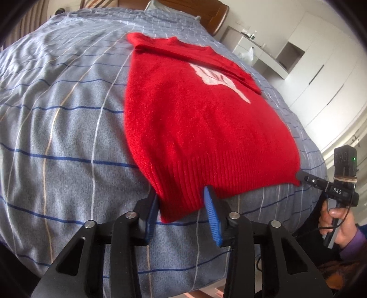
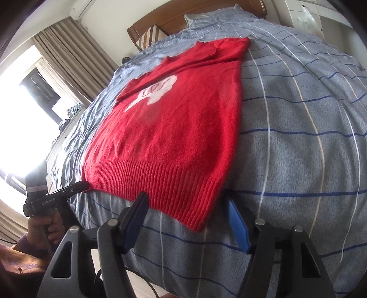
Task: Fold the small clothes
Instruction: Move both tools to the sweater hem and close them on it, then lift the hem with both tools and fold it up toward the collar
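The red sweater (image 1: pixel 201 128) lies flat on the bed (image 1: pixel 68 137), and wide bare stretches of checked quilt flank both of its long sides, open to a low pass. Beyond its collar, striped pillows (image 2: pixel 150 34) and a wooden headboard (image 2: pixel 183 16) close off that end. At its ribbed hem the bed edge falls away; there the left gripper (image 1: pixel 182 209) straddles one hem corner and the right gripper (image 2: pixel 187 216) straddles the other, crowding that edge. A white cabinet (image 1: pixel 316 75) stands well apart from the sweater, off the bed's side.
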The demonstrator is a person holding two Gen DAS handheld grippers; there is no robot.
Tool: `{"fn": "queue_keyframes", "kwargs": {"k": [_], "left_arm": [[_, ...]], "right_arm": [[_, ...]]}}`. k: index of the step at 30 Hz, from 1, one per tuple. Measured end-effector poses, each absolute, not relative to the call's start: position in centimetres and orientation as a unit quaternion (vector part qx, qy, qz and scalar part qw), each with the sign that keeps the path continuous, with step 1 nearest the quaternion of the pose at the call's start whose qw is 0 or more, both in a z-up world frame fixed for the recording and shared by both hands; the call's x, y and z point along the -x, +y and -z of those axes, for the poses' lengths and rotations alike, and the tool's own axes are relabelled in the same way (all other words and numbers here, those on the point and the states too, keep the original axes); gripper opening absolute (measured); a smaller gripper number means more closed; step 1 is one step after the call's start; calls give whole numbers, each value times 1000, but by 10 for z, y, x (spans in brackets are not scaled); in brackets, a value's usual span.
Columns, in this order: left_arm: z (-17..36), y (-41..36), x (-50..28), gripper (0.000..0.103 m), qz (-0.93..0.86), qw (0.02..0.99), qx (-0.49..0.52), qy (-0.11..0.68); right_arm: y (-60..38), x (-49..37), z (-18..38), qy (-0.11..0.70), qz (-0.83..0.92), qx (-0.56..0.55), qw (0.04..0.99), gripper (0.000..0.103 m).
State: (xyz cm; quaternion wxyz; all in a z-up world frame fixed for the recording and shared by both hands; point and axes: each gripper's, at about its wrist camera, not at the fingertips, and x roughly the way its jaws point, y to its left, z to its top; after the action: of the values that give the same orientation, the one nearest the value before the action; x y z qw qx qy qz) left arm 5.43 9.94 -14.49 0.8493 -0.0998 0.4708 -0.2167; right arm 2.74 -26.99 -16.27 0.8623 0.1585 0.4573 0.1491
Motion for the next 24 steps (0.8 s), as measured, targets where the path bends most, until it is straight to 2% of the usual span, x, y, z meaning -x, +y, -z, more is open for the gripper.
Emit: {"fn": "queue_keyframes", "kwargs": {"k": [1,2,3,4,8,19,24], "left_arm": [[145,102,-54,20,214,848,106,473],[146,104,-54,11,213,846,112,476],[147,106,-54,10,214,844,119,477],[146,108,-52,8,214,844,123,475],[138,110,-46,5,216,849,128,466],[95,133,-54,4,248,846,237,409],[74,128,-73,4,263,854,237,382]], "right_arm": [[-271,-28,163,463,-143,-151,862,34],[-274,-29,163,468,-141,-151,859,24],[-278,-29,164,472,-145,-161,854,8],[-281,-27,164,473,-148,-171,852,6],[-286,-21,158,462,-146,-186,855,5],[-295,-16,113,377,-165,-246,877,5],[-300,-29,93,342,-165,-260,888,5]]}}
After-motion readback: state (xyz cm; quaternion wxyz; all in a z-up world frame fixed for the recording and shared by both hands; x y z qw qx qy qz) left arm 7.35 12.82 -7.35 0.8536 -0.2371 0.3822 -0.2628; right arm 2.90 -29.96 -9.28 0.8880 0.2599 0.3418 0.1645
